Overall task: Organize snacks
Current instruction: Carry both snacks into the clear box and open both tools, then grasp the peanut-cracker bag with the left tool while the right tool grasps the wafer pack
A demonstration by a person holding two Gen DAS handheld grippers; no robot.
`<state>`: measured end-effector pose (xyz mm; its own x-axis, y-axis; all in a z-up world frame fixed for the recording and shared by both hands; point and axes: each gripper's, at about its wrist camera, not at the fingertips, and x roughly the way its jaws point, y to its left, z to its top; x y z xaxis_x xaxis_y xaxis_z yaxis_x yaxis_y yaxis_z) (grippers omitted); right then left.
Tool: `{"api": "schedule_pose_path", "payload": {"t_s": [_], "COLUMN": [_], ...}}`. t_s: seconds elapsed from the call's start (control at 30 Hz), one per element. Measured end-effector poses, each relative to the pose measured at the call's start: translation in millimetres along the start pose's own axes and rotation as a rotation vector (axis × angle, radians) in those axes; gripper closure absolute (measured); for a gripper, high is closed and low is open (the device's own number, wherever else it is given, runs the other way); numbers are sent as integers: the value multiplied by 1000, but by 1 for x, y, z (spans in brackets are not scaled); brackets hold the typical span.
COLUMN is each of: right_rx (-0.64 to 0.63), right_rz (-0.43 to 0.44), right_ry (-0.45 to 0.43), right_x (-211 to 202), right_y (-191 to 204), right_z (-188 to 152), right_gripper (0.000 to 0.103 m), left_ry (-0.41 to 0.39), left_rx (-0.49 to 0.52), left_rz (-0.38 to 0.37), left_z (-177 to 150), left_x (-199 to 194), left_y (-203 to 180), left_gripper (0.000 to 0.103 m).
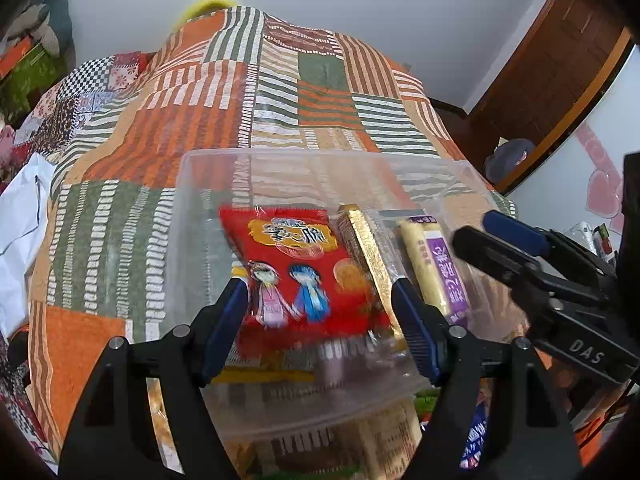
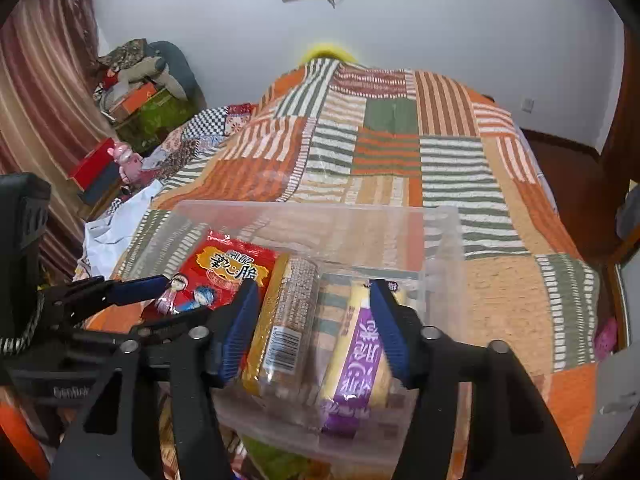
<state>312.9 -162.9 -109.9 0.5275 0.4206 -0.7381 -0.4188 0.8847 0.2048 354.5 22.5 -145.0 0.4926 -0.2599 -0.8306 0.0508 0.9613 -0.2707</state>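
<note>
A clear rectangular plastic bin (image 1: 320,168) is sitting on a bed covered with an orange, green and cream striped patchwork quilt (image 1: 248,92), and all the snacks are lying inside it. A flat red foil snack packet printed with two cartoon figures (image 1: 304,272) is lying toward the bin's left side. Just beside it, toward the bin's middle, a long gold-edged pack of brown biscuits with a barcode label (image 2: 286,320) is resting lengthwise. A cream and purple wrapped snack bar (image 2: 356,344) is lying toward the bin's right side, near the biscuit pack, though whether they are touching is unclear.

The left gripper (image 1: 320,312) is hovering over the bin's near left part with its blue-padded fingers (image 1: 224,328) spread wide on either side of the red packet, clamping nothing. The right gripper (image 2: 316,328) is hovering over the bin's near right part, its jaws also parted, with the biscuit pack and purple bar showing between them; nothing is pinched.

More snack packages (image 1: 384,436), blurred, are lying beneath the bin's near edge. A white plastic bag (image 1: 20,232) is lying left of the bin.
</note>
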Motion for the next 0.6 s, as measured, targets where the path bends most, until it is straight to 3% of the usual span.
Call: {"api": "schedule_pose_path", "payload": {"t_s": [0.13, 0.33, 0.6], "right_rx": [-18, -60, -51], "right_rz": [-1, -26, -75], "right_ry": [-22, -34, -19], "right_x": [-18, -42, -59], "right_y": [1, 1, -13], "right_z": [-5, -20, -46], "right_gripper": [46, 46, 39], "left_ry": [-1, -21, -8], "left_rx": [-9, 59, 135], "left_rz": [-12, 17, 99], "left_z": [-7, -22, -56], "left_x": [-17, -50, -70], "left_y": [4, 3, 10], "left_gripper": [29, 29, 29]}}
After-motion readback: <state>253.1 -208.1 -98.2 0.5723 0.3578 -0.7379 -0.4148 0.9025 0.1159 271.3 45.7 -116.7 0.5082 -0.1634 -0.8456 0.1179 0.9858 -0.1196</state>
